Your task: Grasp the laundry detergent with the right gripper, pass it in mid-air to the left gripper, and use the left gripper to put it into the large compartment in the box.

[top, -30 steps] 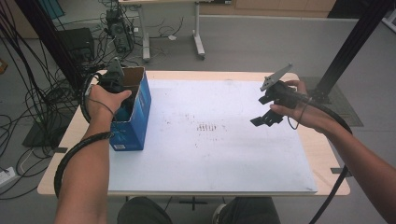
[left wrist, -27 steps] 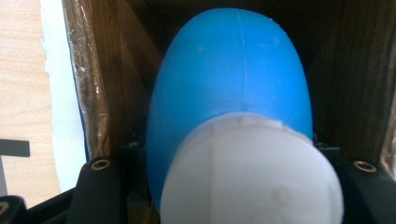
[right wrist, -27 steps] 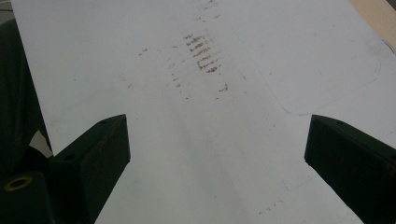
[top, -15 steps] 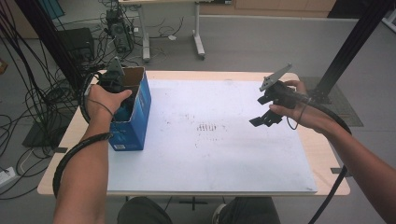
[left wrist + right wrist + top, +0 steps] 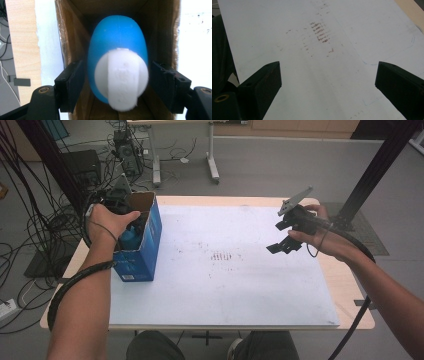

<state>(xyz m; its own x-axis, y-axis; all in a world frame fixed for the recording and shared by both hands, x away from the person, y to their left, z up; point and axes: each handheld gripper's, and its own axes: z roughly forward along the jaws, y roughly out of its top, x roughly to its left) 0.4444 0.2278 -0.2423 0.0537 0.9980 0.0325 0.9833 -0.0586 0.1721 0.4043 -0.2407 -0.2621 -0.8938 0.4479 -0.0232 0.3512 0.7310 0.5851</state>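
Observation:
A blue bottle [image 5: 117, 42] with a white cap [image 5: 121, 80] lies inside an open blue cardboard box [image 5: 142, 255] at the table's left. My left gripper [image 5: 116, 85] reaches down into that box [image 5: 72, 37]. Its jaws have just been opening and now stand on either side of the bottle, with a small gap at each pad. In the high view the left hand covers most of the left gripper [image 5: 125, 222] at the box's mouth. My right gripper [image 5: 283, 246] hovers over the right part of the white mat [image 5: 225, 285], open and holding nothing [image 5: 328, 75].
The white mat [image 5: 332, 82] covers most of the wooden table [image 5: 345, 285] and carries faint reddish smudges [image 5: 222, 256] near its middle. Cables trail from both grippers. A black frame post [image 5: 375, 175] rises at the far right, and tangled cables lie on the floor at the left.
My left hand has lifted slightly at the mouth of the box. The right hand and its gripper have kept still.

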